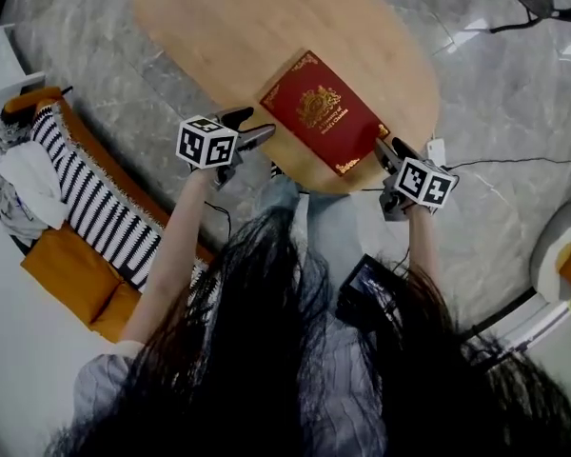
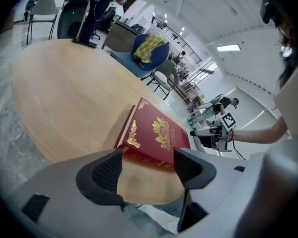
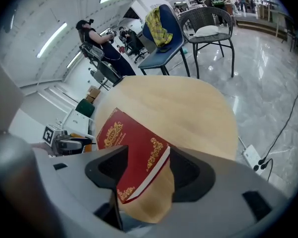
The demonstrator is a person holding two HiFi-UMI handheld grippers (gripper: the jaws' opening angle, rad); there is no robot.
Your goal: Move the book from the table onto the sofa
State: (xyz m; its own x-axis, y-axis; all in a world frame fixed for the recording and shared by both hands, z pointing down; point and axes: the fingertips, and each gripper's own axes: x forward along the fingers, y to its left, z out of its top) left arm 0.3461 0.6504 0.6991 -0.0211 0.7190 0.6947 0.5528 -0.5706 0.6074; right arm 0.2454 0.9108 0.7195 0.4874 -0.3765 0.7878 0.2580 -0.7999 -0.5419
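Head view: dark red hardback book w/ gold crest + corner trim lies flat, cover up, on the wooden surface. Gold lettering is too small to read. Its long axis runs diagonally, one end at the right gripper, and the left gripper is just off the side.

Left gripper view: left gripper jaws spread, gripping nothing, book just ahead.

Right gripper view: right gripper jaws released, book corner between them w/ white page edge showing, not pinched.

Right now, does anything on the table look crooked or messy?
Only a little. The red book lies slantwise close to the rim of the table, not lined up with anything. It looks closed and undamaged, and nothing is spilled.
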